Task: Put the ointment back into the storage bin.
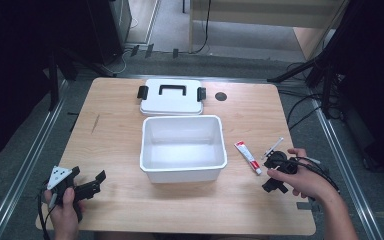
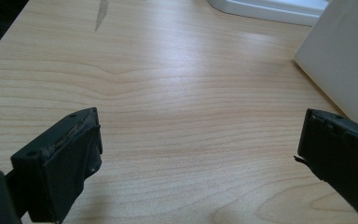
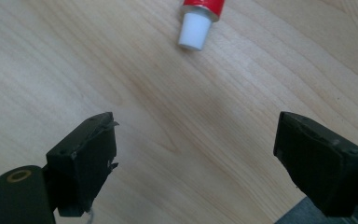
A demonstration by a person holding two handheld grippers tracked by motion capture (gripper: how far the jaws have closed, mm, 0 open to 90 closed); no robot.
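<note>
The left claw [image 1: 91, 185] is held released near the front left edge of the pale wood worktop [image 1: 115, 135], with bare wood between it and the open white bin [image 1: 182, 148] at the centre. The right claw [image 1: 276, 175] is also held spread wide and empty, just beside the red-and-white tube [image 1: 247, 156] lying right of the bin. Behind the bin a white lid [image 1: 171, 96] is laid flat; grey floor and dark stands are seen around, and the thin stick [image 1: 273, 147] by the right hand is too small to be made out.

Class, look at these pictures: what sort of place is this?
Probably a lab or workshop recording bench: a bare wooden table on metal rails, stands and cables around it.
</note>
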